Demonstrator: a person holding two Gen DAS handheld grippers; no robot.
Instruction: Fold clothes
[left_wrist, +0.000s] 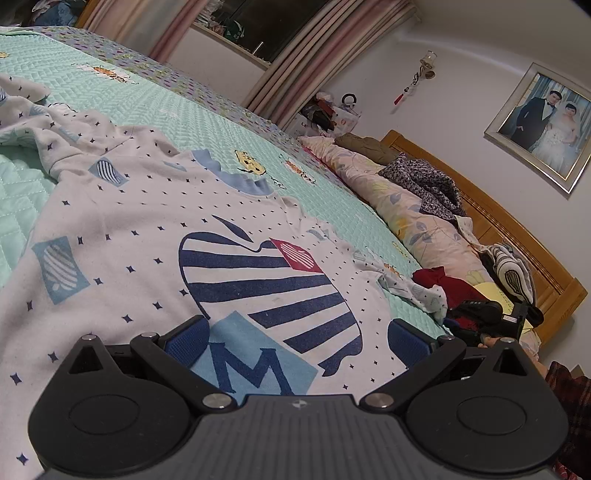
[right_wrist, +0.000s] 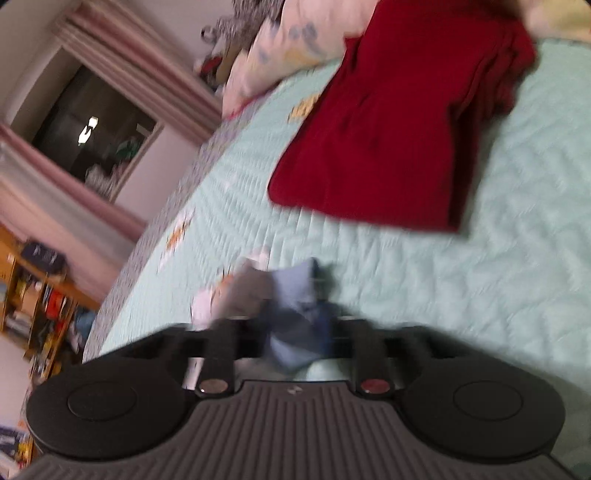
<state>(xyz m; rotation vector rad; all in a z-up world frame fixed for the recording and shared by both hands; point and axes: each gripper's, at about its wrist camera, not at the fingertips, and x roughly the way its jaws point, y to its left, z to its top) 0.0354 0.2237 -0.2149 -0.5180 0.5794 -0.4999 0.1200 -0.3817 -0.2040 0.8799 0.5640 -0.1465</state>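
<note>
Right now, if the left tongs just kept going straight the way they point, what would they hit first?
Most likely the white printed sweatshirt spread on the bed. The left tongs stand open just above its striped apple print, angled down at it, so they would press into that fabric first, though the exact gap is hard to judge.

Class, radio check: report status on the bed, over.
Left gripper open over white printed shirt. Right gripper shut on blue-and-white fabric, blurred. Red garment lies ahead.

Shirt (left_wrist: 147, 236) lies on bedspread (left_wrist: 110, 96), frame centre-left; pillow (left_wrist: 399, 199) upper right, against headboard (left_wrist: 517, 236).
</note>
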